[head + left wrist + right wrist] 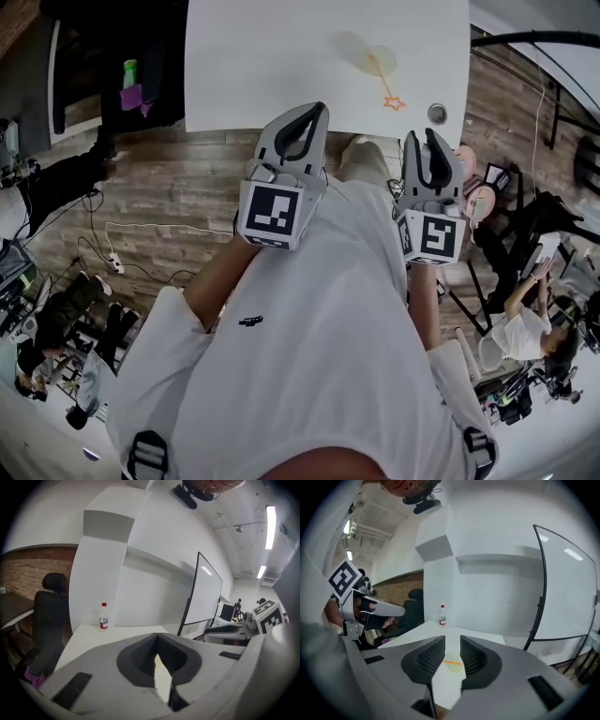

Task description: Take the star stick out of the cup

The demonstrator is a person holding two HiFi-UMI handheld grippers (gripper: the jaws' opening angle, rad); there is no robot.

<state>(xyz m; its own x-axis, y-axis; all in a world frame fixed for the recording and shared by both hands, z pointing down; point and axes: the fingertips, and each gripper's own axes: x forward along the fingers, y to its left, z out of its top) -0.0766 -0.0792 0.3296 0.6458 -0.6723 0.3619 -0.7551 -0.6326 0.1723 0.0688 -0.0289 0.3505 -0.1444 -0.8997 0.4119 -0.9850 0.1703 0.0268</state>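
Opening stage of the task: neither gripper is touching the star stick. The orange star stick point(385, 86) is lying with its plain end over the clear cup point(373, 59) on the white table point(253, 66), and its star tip is pointing back toward the person. Whether that plain end is sitting inside the cup cannot be told, so the removal is judged not yet done. Both grippers are hovering short of the table's near edge, well apart from cup and stick. The right gripper point(424, 134) is standing with its jaws apart and nothing between the pads. It is facing the cup and stick, which are showing far ahead through the gap. The left gripper point(316, 109) is showing its jaw tips together, empty. Reaching, gripping and lifting remain.
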